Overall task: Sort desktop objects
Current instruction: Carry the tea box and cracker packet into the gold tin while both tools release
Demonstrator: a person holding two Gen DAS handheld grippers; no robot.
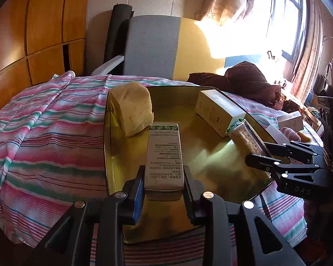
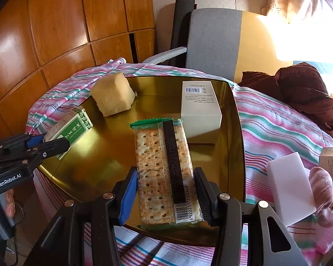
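Left gripper (image 1: 164,180): its two fingers are closed against the sides of a slim white-and-green printed carton (image 1: 164,155), holding it by the near end over the shallow gold metal tray (image 1: 211,155).

Right gripper (image 2: 166,196): its fingers are pressed to both long edges of a clear, green-ended cracker packet (image 2: 164,166), also over the tray's near half.

Carton risk: the hold is at one end only, so the long free end could sag or swing and knock the pale yellow sponge block (image 1: 132,108) at the tray's far left.

Packet risk: the film looks slick and the crackers brittle; a hard squeeze may crack them, a light one may let the packet slide out.

Crowding risk: both grippers work over the tray's near edge and could bump each other, or the packet could nudge the white rectangular box (image 2: 199,110) at the tray's far right.

Tray risk: it sits on a rumpled pink-and-green striped cloth (image 1: 44,122), so a push might tilt it.

Hard to tell: whether either item touches the tray floor, and whether each is arriving or leaving.

Cut off: a white foam block (image 2: 288,188) and small cartons right of the tray, partly out of frame.
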